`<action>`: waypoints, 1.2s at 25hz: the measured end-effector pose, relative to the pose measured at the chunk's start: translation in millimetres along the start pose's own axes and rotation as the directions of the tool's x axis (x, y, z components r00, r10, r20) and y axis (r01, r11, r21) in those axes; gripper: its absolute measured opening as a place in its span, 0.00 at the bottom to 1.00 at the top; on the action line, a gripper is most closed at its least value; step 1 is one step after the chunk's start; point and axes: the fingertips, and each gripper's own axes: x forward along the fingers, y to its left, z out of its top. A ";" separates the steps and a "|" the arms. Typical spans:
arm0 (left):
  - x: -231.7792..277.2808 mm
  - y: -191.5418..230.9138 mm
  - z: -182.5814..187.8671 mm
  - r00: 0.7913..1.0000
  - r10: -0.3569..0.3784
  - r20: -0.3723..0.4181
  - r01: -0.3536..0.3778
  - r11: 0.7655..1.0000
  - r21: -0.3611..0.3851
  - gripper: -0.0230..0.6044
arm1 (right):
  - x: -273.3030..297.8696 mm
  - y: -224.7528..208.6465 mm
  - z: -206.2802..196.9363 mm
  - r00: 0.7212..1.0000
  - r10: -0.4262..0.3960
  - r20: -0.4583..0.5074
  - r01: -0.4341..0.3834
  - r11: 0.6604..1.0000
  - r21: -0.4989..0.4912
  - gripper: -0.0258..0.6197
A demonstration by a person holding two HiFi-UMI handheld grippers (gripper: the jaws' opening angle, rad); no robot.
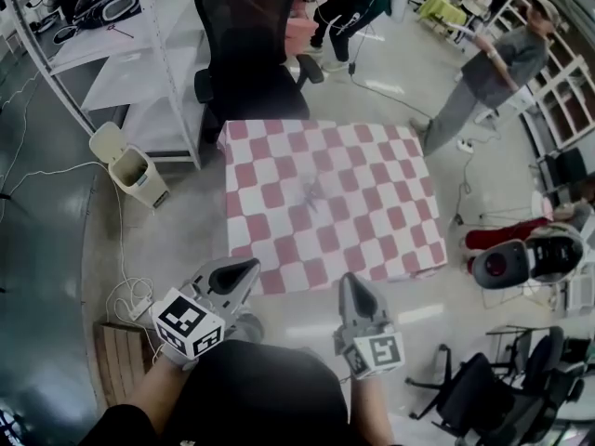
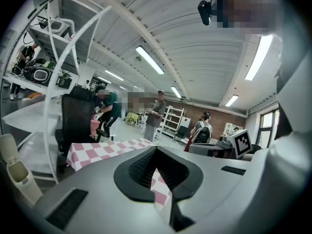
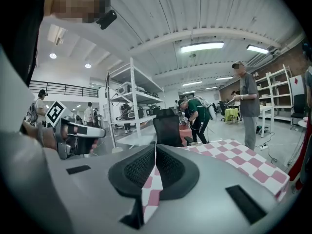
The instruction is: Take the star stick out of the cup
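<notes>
The table [image 1: 279, 170] wears a red-and-white checkered cloth. Near its middle lies a small, faint grey star-like shape [image 1: 311, 193]; I cannot tell whether it is the star stick. No cup shows in any view. My left gripper [image 1: 249, 268] hovers just off the table's near left corner, jaws shut and empty. My right gripper [image 1: 350, 280] is held at the near edge, also shut and empty. In the left gripper view the left gripper [image 2: 156, 152] has its pads meeting, with the cloth [image 2: 105, 149] beyond. The right gripper view shows the right gripper [image 3: 155, 147] the same way.
A black office chair [image 1: 246, 54] stands at the table's far side, with white shelving [image 1: 139, 54] and a bin [image 1: 130, 170] to the left. A person [image 1: 497, 68] stands at the far right. A wooden crate [image 1: 116, 360] sits near left; a red-and-black machine [image 1: 507, 263] and dark chairs [image 1: 483, 398] sit near right.
</notes>
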 end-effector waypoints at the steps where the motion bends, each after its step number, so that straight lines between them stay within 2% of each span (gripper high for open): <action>1: 0.5 8.2 0.5 1.000 -0.003 -0.002 0.003 1.000 -0.003 0.10 | 8.5 1.4 0.4 1.000 -0.002 -0.005 0.002 1.000 -0.001 0.07; 6: 5.2 36.8 0.8 1.000 -0.005 -0.016 0.005 1.000 -0.021 0.10 | 40.5 9.5 10.4 1.000 0.022 -0.016 -0.022 1.000 -0.013 0.07; 14: 15.4 45.0 -0.6 0.999 0.024 -0.039 -0.026 0.999 -0.035 0.10 | 70.7 1.0 18.2 0.995 0.099 -0.034 -0.100 0.995 -0.023 0.07; 19: 19.8 45.8 -2.4 0.993 0.107 -0.042 -0.109 0.993 -0.051 0.10 | 88.2 -11.9 12.9 0.982 0.181 -0.057 -0.182 0.983 -0.022 0.09; 20: 21.0 45.3 -2.5 0.991 0.127 -0.041 -0.129 0.990 -0.057 0.10 | 92.4 -14.0 10.4 0.978 0.197 -0.074 -0.199 0.980 -0.022 0.11; 22: 22.3 43.8 -2.9 0.985 0.165 -0.038 -0.168 0.983 -0.071 0.10 | 102.0 -18.9 4.6 0.969 0.224 -0.101 -0.229 0.973 -0.034 0.21; 27: 18.0 41.8 -5.3 0.961 0.272 -0.038 -0.275 0.957 -0.097 0.10 | 126.5 -25.6 -5.3 0.945 0.306 -0.112 -0.314 0.947 -0.068 0.29; 30: 13.8 39.4 -8.9 0.943 0.330 -0.038 -0.332 0.937 -0.110 0.10 | 138.7 -27.2 -18.0 0.932 0.322 -0.163 -0.339 0.936 -0.090 0.30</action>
